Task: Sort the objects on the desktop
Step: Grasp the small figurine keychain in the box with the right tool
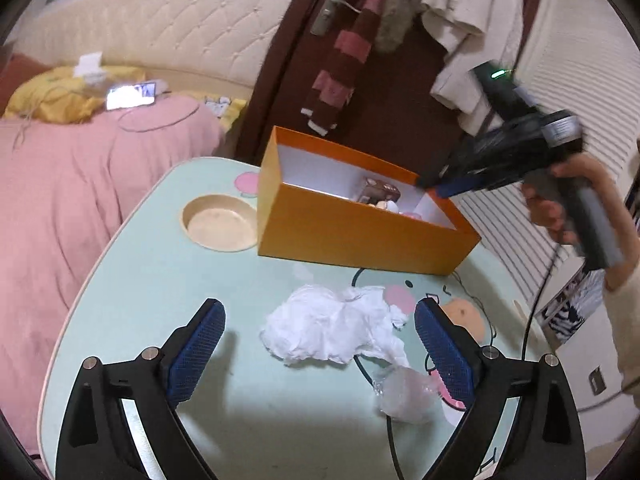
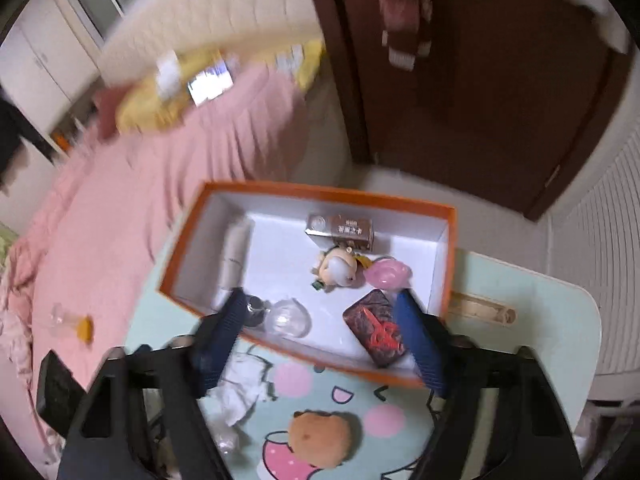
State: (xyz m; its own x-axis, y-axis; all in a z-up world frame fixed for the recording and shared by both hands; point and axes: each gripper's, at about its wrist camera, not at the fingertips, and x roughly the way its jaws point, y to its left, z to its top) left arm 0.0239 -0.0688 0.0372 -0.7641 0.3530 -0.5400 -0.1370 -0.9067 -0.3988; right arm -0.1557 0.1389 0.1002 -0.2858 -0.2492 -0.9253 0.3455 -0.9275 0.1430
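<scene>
An orange box (image 1: 360, 236) stands at the far side of the mint-green table (image 1: 160, 280). My left gripper (image 1: 319, 305) is open and low over the table, its fingers on either side of a crumpled white tissue (image 1: 336, 332) without touching it. A clear plastic wrapper (image 1: 404, 394) lies close to the right finger. My right gripper (image 2: 320, 295) hangs open above the near end of the orange box (image 2: 450, 248), nothing between its pads. Inside lie a brown carton (image 2: 340, 230), a small figurine (image 2: 338, 268), a pink item (image 2: 386, 272), a dark red case (image 2: 376, 328) and a clear dome (image 2: 288, 316).
A round cup recess (image 1: 220, 224) is sunk in the table left of the box. A bed with a pink cover (image 1: 80, 200) borders the table's left edge. A brown door (image 1: 400, 120) with hanging clothes stands behind. A hand (image 1: 560, 200) holds the right gripper's handle.
</scene>
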